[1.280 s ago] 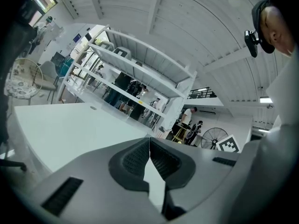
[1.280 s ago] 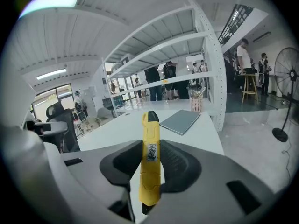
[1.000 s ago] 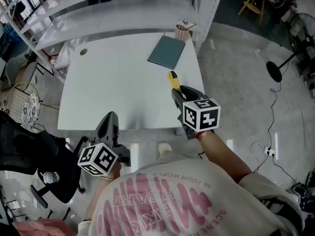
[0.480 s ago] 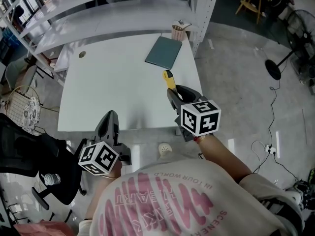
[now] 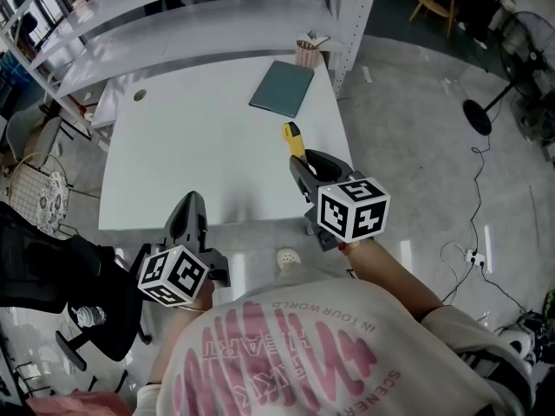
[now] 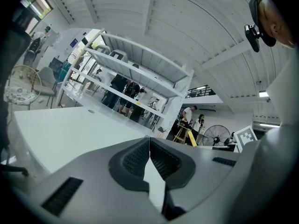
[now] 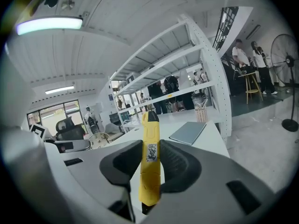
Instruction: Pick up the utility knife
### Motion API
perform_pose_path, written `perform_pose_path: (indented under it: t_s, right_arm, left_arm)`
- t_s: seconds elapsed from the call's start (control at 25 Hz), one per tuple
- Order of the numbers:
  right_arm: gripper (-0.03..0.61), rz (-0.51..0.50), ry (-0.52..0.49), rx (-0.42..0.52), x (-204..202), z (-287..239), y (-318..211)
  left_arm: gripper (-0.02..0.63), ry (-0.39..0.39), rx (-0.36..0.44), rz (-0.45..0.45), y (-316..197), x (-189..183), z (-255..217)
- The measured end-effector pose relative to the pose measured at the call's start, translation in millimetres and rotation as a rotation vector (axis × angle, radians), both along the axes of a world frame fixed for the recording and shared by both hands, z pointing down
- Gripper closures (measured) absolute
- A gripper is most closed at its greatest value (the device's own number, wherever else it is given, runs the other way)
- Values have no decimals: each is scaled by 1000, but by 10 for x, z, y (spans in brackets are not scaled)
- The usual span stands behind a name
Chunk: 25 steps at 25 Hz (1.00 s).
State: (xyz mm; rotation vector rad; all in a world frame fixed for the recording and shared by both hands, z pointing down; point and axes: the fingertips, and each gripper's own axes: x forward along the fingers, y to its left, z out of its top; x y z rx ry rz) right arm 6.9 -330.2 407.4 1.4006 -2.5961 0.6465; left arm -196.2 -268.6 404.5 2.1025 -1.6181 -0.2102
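While the left gripper (image 5: 191, 208) hangs at the worktop (image 5: 173, 137) edge, fingers (image 6: 133, 160) pressed together on nothing, the right gripper (image 5: 305, 167) has its fingers (image 7: 180, 164) pinching the knife (image 7: 150, 167) mid-body, off the worktop. Looks light, stiff, slick plastic, so I'd grip the handle, not the blade end.

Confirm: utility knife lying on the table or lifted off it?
Lifted: right tongs clamp the utility knife, its tip above the table.
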Motion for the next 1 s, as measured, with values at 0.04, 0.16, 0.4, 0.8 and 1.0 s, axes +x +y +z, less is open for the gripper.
perform_pose_path:
  t_s: [0.04,0.16,0.4,0.8,1.0]
  right_arm:
    - [445,2,-3,-2,-4,7,19]
    - [443,9,-3,-6,-24,25,62]
    - [445,17,16,-18,6,85,113]
    - [443,35,49,-43,-78,255,166]
    - [445,35,68,-54,-70,324,209]
  left_arm:
    - [591,-3,-3,1,10,3,7]
    - [591,-17,-10,0,28,2,21]
    - [591,-48,-24,-19,36,48,45]
    - [591,-104,-82,-24,-1,77,238]
    - [591,-117,-94,-23,20,79,299]
